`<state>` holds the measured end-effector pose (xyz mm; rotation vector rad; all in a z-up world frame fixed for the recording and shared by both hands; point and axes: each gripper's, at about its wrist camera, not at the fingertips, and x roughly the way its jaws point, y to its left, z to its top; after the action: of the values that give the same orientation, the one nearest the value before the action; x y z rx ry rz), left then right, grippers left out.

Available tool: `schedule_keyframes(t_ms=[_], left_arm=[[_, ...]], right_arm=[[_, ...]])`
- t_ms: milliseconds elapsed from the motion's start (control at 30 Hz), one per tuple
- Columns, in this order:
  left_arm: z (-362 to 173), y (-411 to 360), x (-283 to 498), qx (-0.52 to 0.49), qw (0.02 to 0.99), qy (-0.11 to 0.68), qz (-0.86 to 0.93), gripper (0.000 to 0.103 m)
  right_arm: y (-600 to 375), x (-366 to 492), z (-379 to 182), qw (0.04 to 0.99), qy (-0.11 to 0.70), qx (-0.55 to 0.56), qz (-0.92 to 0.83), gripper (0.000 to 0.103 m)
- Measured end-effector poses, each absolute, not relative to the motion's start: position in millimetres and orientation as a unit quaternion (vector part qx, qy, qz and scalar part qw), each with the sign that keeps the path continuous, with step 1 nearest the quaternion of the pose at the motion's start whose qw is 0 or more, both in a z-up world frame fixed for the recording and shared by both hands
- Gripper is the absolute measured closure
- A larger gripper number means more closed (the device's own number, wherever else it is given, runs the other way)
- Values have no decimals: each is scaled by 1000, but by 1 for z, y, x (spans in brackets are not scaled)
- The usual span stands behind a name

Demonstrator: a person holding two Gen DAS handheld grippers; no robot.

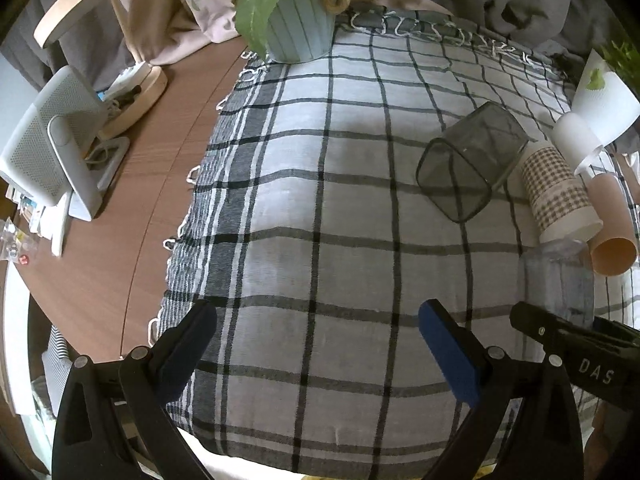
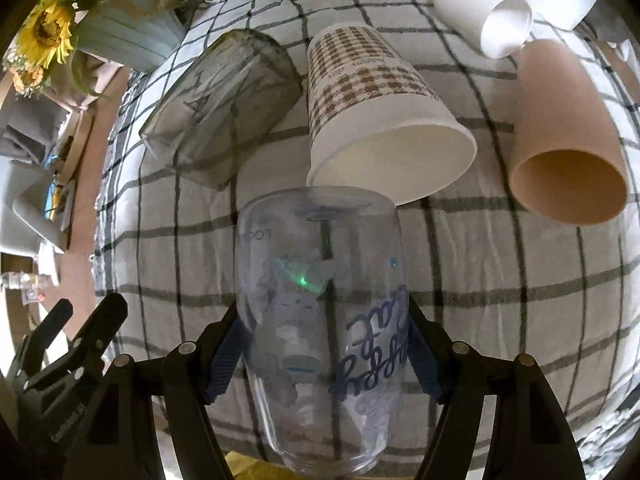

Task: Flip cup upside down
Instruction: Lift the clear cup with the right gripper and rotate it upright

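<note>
My right gripper (image 2: 324, 344) is shut on a clear glass cup (image 2: 320, 300) with blue lettering and a cartoon print. The cup's flat base points away from me and its mouth is near the camera, above the checked cloth (image 2: 500, 288). The same cup (image 1: 560, 280) and the right gripper (image 1: 568, 336) show at the lower right of the left wrist view. My left gripper (image 1: 316, 344) is open and empty over the cloth (image 1: 320, 200), with blue pads (image 1: 448, 356).
Lying on the cloth: a smoky square tumbler (image 2: 224, 108), a brown-checked paper cup (image 2: 380, 112), a tan cup (image 2: 568, 136), a white cup (image 2: 484, 12). A blue flower pot (image 1: 298, 24) stands at the back. A white fan (image 1: 48, 140) sits on the wooden table (image 1: 120, 248).
</note>
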<state>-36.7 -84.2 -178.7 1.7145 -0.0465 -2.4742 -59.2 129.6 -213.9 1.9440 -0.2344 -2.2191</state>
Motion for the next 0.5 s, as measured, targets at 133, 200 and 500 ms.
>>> schedule_keyframes(t_ms=[133, 200, 500], left_arm=[[-180, -87, -37, 572, 66, -10, -817, 0], [-182, -88, -38, 574, 68, -8, -816, 0], [-182, -91, -37, 576, 76, -3, -814, 0]], right_arm=[[129, -56, -214, 90, -78, 662, -740, 31], [129, -53, -215, 93, -80, 665, -736, 31], [123, -58, -217, 93, -77, 663, -739, 30]])
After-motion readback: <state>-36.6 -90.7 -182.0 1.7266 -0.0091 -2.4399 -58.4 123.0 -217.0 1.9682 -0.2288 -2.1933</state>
